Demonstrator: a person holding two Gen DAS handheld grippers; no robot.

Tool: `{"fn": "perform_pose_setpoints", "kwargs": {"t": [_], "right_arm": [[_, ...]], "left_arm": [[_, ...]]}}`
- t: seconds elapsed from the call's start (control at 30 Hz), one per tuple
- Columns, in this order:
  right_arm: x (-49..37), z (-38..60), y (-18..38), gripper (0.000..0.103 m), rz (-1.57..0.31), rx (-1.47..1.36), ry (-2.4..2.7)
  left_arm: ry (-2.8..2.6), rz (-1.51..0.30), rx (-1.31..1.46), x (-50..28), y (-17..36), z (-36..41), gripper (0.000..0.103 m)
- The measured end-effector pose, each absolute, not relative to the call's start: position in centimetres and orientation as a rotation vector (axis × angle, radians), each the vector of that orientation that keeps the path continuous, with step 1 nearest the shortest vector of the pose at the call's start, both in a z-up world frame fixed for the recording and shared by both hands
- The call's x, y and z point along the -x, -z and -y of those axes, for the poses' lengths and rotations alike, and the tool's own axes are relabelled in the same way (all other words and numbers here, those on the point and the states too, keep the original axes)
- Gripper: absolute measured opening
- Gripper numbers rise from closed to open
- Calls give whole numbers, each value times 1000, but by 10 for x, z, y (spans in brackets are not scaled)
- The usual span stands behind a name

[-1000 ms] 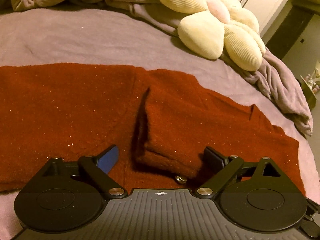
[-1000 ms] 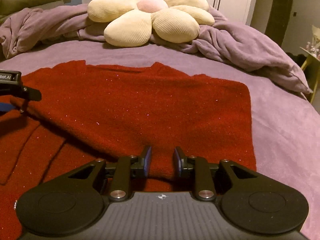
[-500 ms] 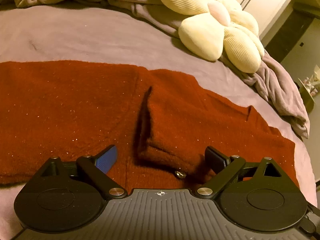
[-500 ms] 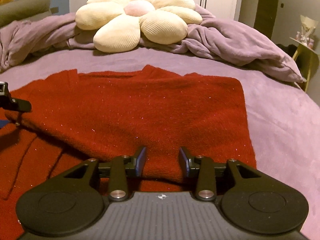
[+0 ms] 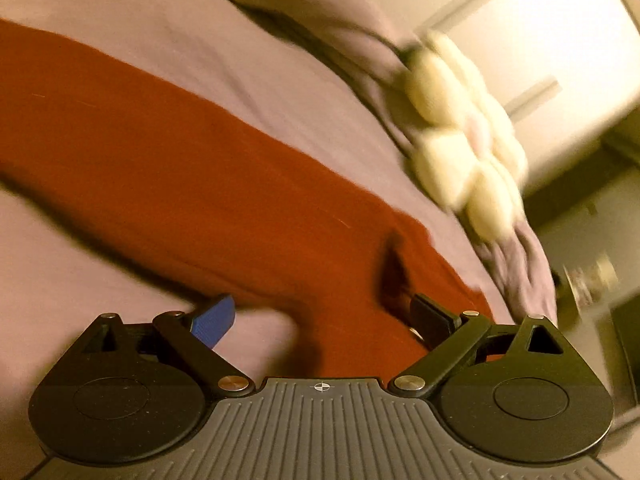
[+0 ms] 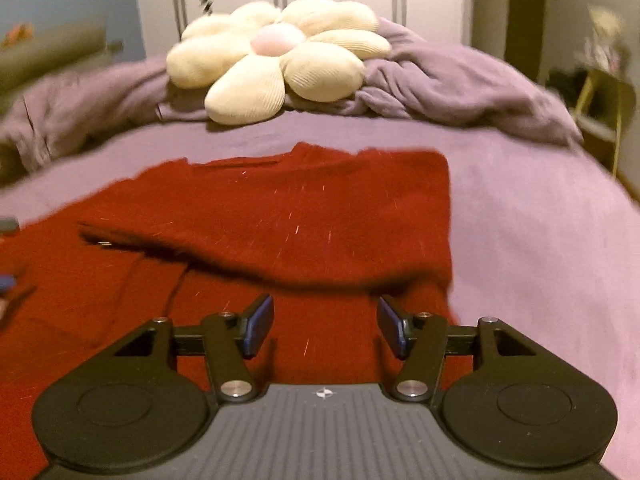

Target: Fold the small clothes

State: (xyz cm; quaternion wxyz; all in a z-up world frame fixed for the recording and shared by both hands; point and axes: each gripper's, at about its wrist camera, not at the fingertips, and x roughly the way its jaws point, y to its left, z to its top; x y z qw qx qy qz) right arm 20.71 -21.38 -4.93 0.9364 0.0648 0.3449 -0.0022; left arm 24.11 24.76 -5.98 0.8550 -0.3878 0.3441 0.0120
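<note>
A dark red knitted sweater [image 6: 304, 224] lies on the purple bed, its right part folded over toward the left, with the fold's edge raised a little. My right gripper [image 6: 326, 326] is open and empty just above the sweater's near part. In the left wrist view the sweater [image 5: 192, 176] runs as a blurred red band across the bed. My left gripper [image 5: 324, 318] is open wide and empty, tilted, over the sweater's near edge.
A cream flower-shaped cushion [image 6: 276, 56] lies on a bunched purple blanket [image 6: 460, 80] at the head of the bed; it also shows in the left wrist view [image 5: 464, 148]. White wardrobe doors stand behind. A small side table [image 6: 604, 100] stands at the right.
My right gripper has opened, let go of the sweater's folded edge and drawn back. My left gripper has swung left and tilted, staying open; its view is now blurred.
</note>
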Motion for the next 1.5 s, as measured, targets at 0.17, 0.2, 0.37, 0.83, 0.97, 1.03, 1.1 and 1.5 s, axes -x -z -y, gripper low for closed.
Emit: {"fn": "perform_pose_setpoints", "kwargs": {"t": [0.17, 0.2, 0.37, 0.83, 0.97, 1.03, 1.1, 1.5], "right_arm": [[-161, 231, 52, 57, -710, -286, 12], [-157, 235, 52, 57, -707, -324, 4], [-156, 239, 46, 55, -698, -395, 1], [-165, 201, 36, 44, -698, -382, -87], [-168, 197, 39, 46, -743, -404, -151], [-170, 196, 42, 51, -768, -444, -197], [-171, 193, 43, 52, -774, -447, -217], [-155, 217, 33, 52, -666, -459, -176]], "left_arm": [[-230, -614, 1007, -197, 74, -328, 98], [-257, -577, 1046, -190, 76, -342, 98], [-352, -464, 1184, -171, 90, -387, 95], [-466, -209, 1528, -163, 130, -465, 27], [-493, -212, 1451, -158, 128, -470, 12], [-479, -215, 1378, -157, 117, -467, 11], [-440, -218, 1276, -164, 97, -458, 11], [269, -270, 785, -279, -63, -251, 12]]}}
